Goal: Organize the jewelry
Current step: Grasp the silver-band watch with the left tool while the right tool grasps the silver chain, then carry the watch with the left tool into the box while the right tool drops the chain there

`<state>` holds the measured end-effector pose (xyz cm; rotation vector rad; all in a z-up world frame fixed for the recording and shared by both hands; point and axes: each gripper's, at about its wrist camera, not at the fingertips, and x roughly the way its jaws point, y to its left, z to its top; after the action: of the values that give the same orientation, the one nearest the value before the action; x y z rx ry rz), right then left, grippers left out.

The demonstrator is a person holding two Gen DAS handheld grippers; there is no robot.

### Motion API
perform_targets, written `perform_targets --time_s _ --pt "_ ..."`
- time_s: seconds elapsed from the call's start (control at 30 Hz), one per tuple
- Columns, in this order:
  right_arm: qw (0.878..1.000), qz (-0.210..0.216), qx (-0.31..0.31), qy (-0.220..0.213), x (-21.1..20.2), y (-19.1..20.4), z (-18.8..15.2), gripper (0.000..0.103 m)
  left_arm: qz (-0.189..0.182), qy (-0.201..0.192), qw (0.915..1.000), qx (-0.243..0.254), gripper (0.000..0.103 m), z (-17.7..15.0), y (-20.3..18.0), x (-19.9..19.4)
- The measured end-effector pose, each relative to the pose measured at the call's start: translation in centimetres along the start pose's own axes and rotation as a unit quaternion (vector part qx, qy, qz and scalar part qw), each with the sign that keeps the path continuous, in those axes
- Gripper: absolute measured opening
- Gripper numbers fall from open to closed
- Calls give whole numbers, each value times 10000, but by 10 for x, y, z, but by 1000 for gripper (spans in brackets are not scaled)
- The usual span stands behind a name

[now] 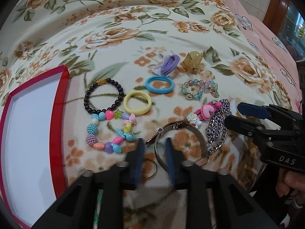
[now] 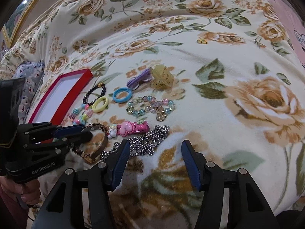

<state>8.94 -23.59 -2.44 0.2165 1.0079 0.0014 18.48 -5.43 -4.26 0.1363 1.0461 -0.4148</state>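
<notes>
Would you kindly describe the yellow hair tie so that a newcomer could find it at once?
Start at the red box on the floral blanket. Beside it lies a black bead bracelet, and the yellow hair tie touches that bracelet. It is the only plain pale-yellow ring; its blue twin lies farther back.

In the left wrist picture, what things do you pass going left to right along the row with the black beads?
Red box → black bead bracelet → yellow hair tie → blue hair tie → pastel glass-bead bracelet.
</notes>
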Motion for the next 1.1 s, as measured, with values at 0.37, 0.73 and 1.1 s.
perform_targets --time_s 0.37,0.73,1.1 --pt "9991 5 -426 63 13 27 -3 53 -203 -438 9979 -425 4 -17 12 -35" --pt "9989 160 -398 -211 0 30 -3 14 -220 -744 9929 -899 4 -38 35 -80" --pt "9935 559 -580 -804 -40 70 21 13 21 -1046 9851 -1366 4 -62 66 -122"
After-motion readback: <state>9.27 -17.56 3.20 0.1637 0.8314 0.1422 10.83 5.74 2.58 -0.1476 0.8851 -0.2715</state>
